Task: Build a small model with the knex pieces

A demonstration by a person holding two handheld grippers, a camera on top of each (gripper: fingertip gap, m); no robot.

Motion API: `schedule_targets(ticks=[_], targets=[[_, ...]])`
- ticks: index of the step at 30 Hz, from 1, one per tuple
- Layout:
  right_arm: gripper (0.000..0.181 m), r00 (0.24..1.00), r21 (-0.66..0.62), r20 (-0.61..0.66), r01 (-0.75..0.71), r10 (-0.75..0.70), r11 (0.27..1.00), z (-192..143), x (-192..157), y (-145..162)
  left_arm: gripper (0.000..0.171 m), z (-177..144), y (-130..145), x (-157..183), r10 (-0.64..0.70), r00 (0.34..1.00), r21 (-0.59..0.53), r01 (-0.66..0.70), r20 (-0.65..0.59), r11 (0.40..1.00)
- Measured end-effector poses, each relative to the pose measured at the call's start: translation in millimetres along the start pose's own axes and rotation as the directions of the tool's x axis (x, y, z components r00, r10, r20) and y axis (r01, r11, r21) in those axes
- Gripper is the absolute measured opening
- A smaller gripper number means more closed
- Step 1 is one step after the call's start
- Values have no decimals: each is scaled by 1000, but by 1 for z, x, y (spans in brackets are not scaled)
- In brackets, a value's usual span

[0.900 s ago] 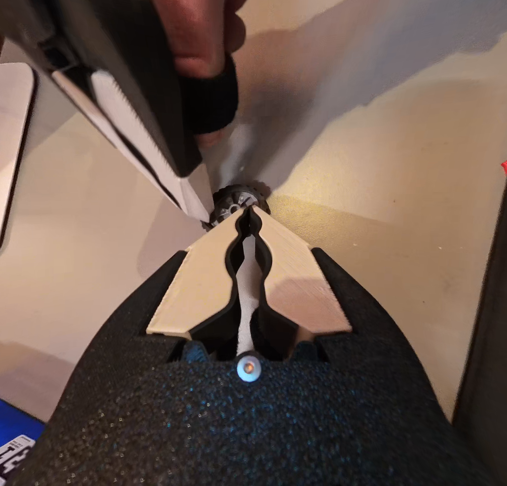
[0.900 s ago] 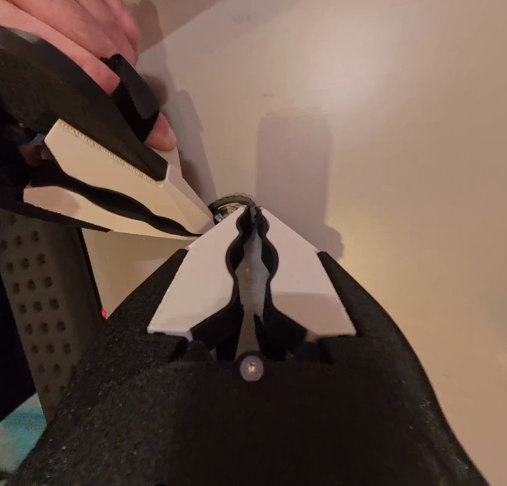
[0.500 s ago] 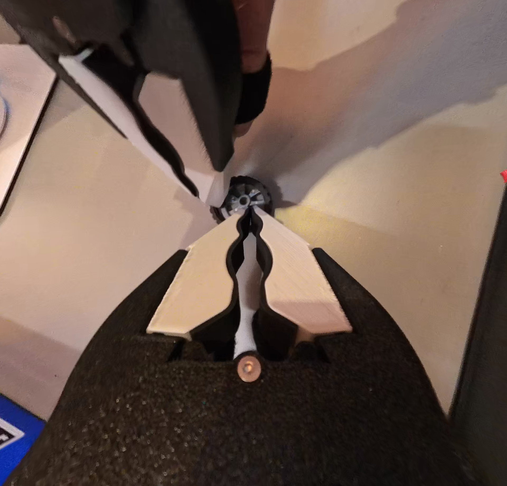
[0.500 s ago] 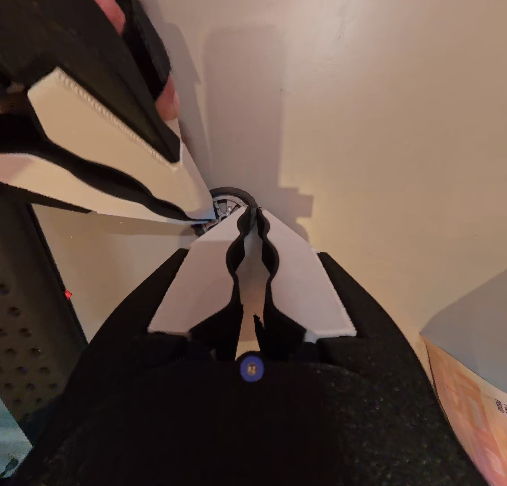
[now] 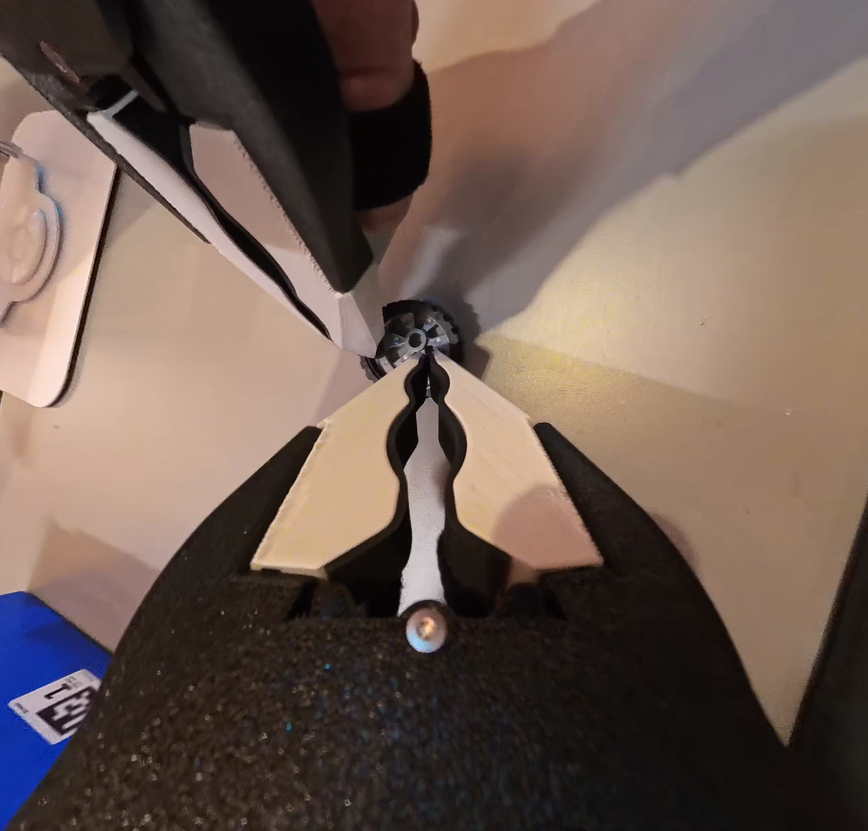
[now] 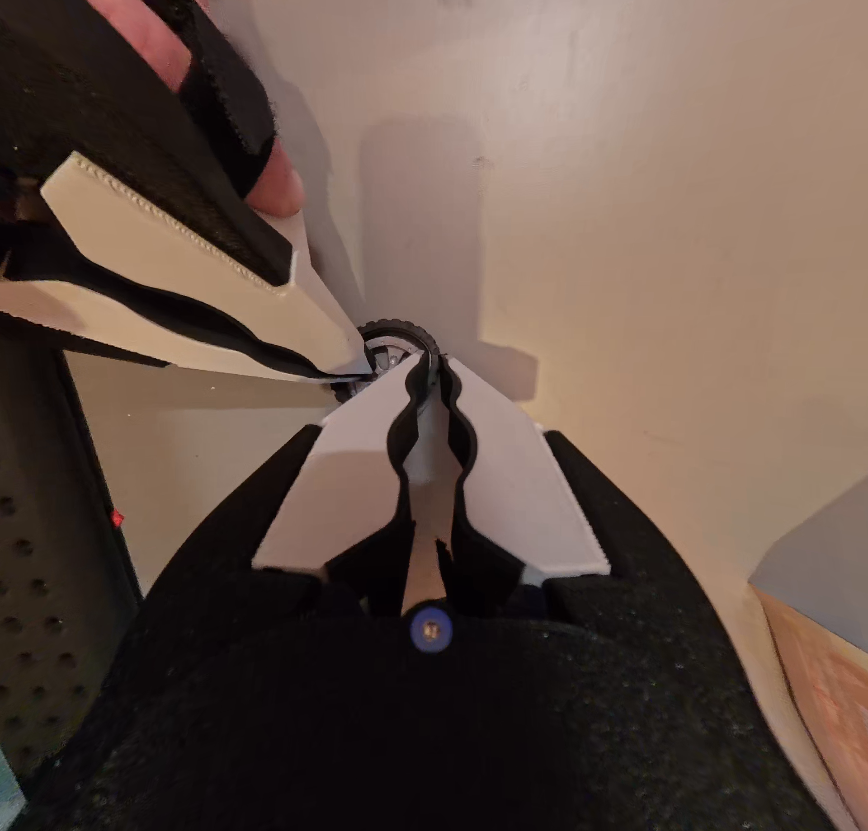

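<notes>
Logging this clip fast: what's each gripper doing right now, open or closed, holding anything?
Left gripper: closed on the rim of the small toy wheel.
Right gripper: closed on the same wheel's black tyre, opposite the left one.

Wheel (image 5: 413,339): black tyre, grey spoked hub | gripper fingers (image 5: 347,484): cream, black-edged | table (image 5: 657,386): beige | box (image 5: 33,658): blue

Left gripper (image 5: 428,362) and right gripper (image 6: 434,365) meet tip-to-tip, fingers pinched closed.
</notes>
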State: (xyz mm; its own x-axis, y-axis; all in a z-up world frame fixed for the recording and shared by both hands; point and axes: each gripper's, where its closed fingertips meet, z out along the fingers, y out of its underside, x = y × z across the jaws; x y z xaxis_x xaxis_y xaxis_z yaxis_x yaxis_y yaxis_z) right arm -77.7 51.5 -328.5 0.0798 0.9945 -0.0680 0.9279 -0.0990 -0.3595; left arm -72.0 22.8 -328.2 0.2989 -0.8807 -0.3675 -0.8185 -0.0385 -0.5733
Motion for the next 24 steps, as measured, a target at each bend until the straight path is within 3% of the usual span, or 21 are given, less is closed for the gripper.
schedule_targets(ticks=[5,13,24], targets=[[11,999,26,-54,9,-8,1000,-4,2,6,0,0,0,1,8,999,-51,-10,-34,999],[9,994,-20,-37,98,-99,995,-9,-6,26,0,3,-4,2,29,996,-51,-33,-85,998],[11,992,138,121,8,-25,990,-12,-25,43,0,5,-13,15,95,982,-10,-98,-163,995]])
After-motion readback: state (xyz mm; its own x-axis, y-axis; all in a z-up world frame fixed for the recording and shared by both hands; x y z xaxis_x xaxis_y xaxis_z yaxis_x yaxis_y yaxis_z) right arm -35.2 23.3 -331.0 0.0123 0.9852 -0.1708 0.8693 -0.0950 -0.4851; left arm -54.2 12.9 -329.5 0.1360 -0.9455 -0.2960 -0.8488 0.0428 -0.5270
